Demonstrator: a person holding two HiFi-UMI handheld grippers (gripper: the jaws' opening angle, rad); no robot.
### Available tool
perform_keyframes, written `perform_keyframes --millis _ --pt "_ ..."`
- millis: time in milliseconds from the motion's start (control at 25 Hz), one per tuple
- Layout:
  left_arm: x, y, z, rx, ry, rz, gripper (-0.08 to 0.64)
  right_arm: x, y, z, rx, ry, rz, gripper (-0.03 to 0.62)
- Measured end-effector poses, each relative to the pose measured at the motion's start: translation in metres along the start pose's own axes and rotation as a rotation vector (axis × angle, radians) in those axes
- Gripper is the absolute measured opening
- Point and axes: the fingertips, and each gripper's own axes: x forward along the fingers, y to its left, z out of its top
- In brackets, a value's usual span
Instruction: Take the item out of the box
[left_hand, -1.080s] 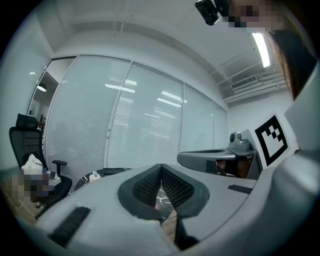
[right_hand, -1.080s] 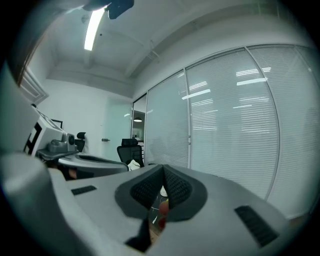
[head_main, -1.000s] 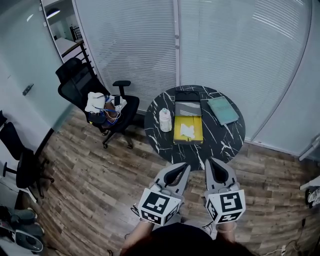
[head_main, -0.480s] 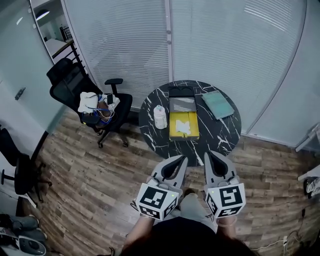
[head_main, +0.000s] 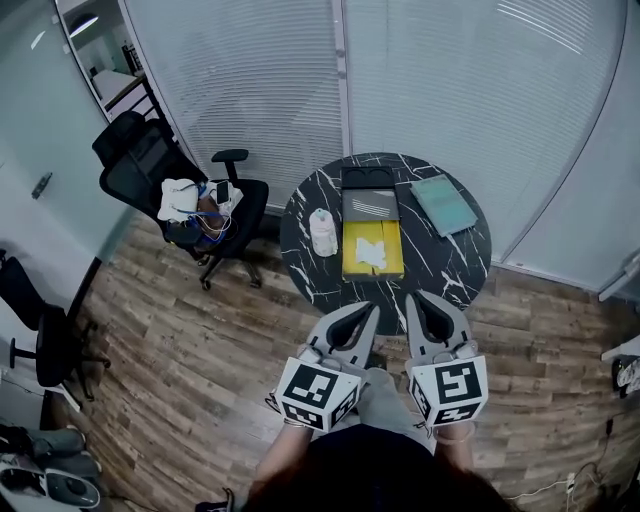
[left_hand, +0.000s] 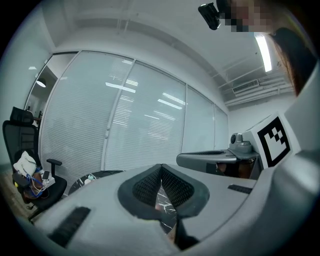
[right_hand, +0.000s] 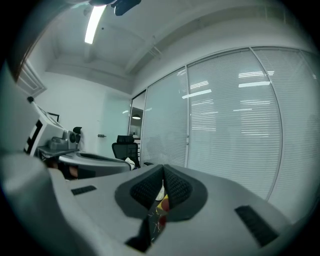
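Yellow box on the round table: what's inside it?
A white item lies in the yellow box; anything under it is covered, and it is too small to identify.

All three views toward the table (head_main: 452, 268)

On the table (head_main: 450, 270), a bottle (head_main: 322, 232) stands left of the box (head_main: 352, 262), a notebook (head_main: 444, 204) right.

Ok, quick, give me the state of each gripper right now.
Left gripper: jaws shut, holding nothing.
Right gripper: jaws shut, holding nothing.
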Motion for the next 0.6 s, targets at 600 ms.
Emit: perform_keyframes --millis 600 --pt "0.064 0.042 0.005 -0.004 0.023 0.018 0.026 0.070 -0.033 -0.010 -0.059 0.053 0.044 0.025"
